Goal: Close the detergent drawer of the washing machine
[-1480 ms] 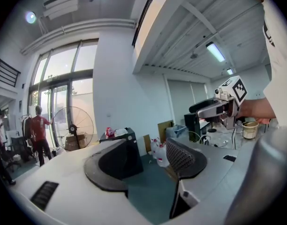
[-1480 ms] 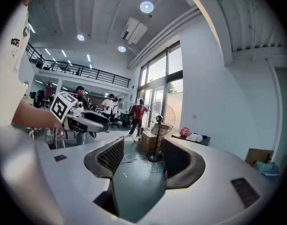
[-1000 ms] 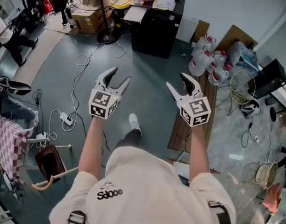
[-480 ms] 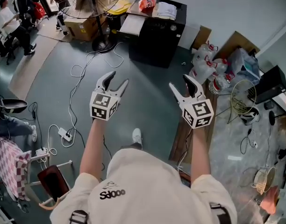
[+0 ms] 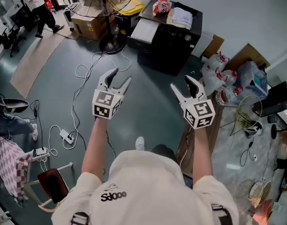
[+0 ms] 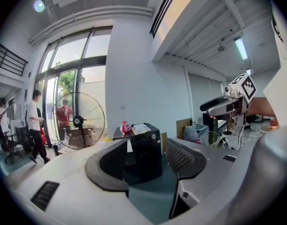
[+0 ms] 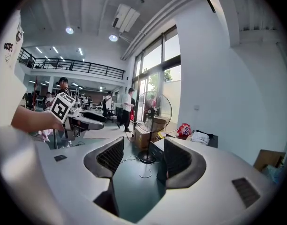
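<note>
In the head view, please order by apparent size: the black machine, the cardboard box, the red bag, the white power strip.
1. black machine
2. cardboard box
3. red bag and white power strip: they look nearly alike, at different distances from the camera, so I leave them unranked.

Black washer (image 5: 174,43) nearer L gripper (image 5: 121,76), R gripper (image 5: 180,82).

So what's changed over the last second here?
The person has stepped toward the black machine, which now sits nearer and lower in the head view. The left gripper and right gripper stay open, empty, held out in front.
</note>
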The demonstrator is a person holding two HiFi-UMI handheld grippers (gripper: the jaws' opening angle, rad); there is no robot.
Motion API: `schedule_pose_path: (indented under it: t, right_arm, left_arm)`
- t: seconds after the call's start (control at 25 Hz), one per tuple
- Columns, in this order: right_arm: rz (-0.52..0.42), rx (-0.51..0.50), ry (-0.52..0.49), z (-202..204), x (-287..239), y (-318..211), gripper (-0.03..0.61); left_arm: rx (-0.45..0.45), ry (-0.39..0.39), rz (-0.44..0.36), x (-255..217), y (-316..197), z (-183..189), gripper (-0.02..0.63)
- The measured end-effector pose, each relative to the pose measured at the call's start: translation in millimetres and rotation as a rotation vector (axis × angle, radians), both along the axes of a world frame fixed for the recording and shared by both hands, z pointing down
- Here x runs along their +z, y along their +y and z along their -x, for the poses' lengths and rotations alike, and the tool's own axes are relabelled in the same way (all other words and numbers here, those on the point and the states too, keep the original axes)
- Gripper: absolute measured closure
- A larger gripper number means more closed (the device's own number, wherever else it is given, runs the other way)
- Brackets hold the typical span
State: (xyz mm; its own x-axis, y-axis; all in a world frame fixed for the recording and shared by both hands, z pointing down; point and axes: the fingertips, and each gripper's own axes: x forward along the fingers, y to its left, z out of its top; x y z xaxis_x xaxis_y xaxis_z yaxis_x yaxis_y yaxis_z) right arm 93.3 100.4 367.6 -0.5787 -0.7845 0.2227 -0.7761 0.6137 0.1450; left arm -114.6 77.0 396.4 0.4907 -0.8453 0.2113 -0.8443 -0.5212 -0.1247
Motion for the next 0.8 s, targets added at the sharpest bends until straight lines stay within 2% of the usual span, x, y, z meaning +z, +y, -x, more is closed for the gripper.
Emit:
schedule_pose_path:
  t: [0.36, 0.68, 0.8]
  right_arm:
    - [0.026, -0.076, -0.026, 17.9, 15.9, -69.8, 0.342]
    - [0.037, -0.209, -0.06, 15.4, 18.9, -184.1, 0.341]
    - [0.043, -0.233, -0.034, 4.1, 24.2, -234.6, 0.341]
  left_arm:
    - [-0.01, 0.027, 0.011, 15.0, -45.2, 3.6, 0.359]
    - [-0.093, 0.017, 0.054, 28.2, -148.8, -8.9, 0.359]
    - [-0.123, 0.026, 0.067, 32.5, -196.5, -20.7, 0.359]
